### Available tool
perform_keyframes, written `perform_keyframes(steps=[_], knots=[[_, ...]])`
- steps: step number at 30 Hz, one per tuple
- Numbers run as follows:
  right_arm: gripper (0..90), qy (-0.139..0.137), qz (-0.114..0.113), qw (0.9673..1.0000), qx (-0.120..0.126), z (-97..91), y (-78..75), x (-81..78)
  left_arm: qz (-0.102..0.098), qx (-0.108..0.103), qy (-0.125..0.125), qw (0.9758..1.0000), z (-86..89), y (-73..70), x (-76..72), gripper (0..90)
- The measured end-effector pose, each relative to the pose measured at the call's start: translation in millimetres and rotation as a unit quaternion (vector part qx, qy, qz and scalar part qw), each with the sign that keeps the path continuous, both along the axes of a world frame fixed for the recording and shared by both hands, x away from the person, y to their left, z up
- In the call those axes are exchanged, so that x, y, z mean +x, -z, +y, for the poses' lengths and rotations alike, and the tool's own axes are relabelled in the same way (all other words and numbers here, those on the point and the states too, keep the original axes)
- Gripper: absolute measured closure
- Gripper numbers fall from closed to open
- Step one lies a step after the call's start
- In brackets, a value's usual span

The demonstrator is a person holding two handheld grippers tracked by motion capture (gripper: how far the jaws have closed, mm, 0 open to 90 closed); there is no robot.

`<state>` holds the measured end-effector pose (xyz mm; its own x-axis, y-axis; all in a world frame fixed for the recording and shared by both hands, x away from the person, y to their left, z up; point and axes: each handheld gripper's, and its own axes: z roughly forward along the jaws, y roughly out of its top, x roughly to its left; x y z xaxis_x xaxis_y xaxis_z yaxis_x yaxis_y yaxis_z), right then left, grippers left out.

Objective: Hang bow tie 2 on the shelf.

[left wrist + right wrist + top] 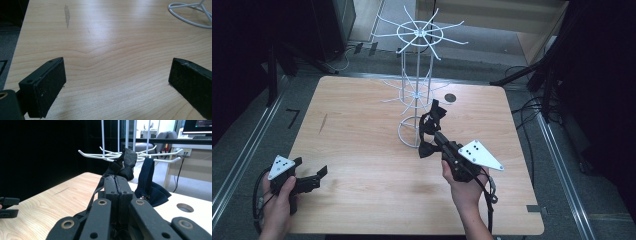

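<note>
A white wire rack (pixel 417 75) with hooked arms stands at the middle back of the wooden table (pixel 362 130). My right gripper (pixel 439 136) is beside its base, shut on a black bow tie (pixel 126 162). The tie's strap (pixel 96 192) trails down to the left of the jaws, and its dangling part (pixel 428 149) hangs just above the table. A second dark tie (pixel 147 170) hangs from a lower rack hook (pixel 175 159), just beyond the jaws. My left gripper (pixel 312 172) rests at the front left of the table, open (pixel 117 72), with nothing between its jaws.
A round hole (pixel 450 98) is cut in the table behind the rack. The rack's base ring (pixel 190 15) lies far ahead of the left gripper. Dark stands and cables line the floor on both sides.
</note>
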<state>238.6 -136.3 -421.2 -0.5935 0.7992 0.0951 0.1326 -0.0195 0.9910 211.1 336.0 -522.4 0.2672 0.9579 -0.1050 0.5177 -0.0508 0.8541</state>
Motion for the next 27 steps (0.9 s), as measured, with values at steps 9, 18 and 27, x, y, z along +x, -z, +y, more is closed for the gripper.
perform_keyframes(steps=[9,18,27], knots=[[90.0,-0.001,0.025,0.9996,0.009,-0.8,8.2,12.2,0.0,0.0,0.0,1.0,0.0,0.0,0.0,1.5],[90.0,0.003,0.046,0.9989,0.009,5.4,16.2,27.4,0.0,0.001,0.0,1.0,0.1,-0.2,-0.3,1.5],[90.0,0.007,0.053,0.9985,0.01,12.4,19.6,36.7,0.0,0.002,0.001,1.0,0.1,-0.3,-0.4,1.5]])
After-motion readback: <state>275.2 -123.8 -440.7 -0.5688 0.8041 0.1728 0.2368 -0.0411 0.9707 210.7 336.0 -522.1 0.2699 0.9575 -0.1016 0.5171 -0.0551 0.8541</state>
